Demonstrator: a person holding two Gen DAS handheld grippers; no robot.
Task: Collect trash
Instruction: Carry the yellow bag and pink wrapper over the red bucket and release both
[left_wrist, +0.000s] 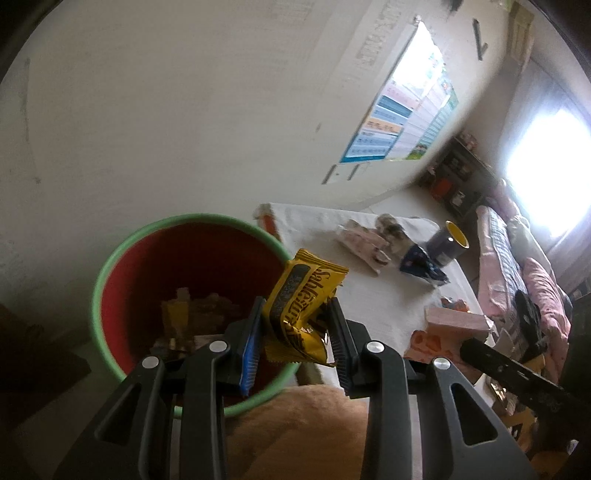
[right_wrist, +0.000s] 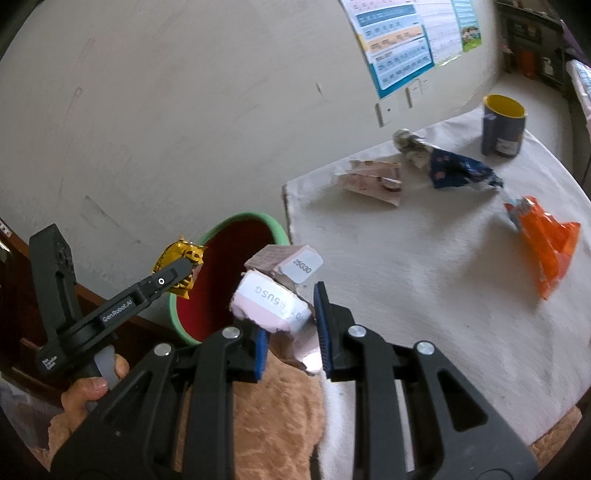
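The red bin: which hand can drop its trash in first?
Probably the left. Its gripper holds the yellow wrapper at the red bin's rim, nearly over the opening. The right gripper holds a pink carton beside the bin, nearer the table.

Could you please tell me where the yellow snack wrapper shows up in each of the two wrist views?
Left wrist view: yellow snack wrapper at lower centre, clamped in the left hand-held gripper.
Right wrist view: far left, mid-height, partly hidden behind that gripper.
Shared landmark: the green-rimmed red bin beside it.
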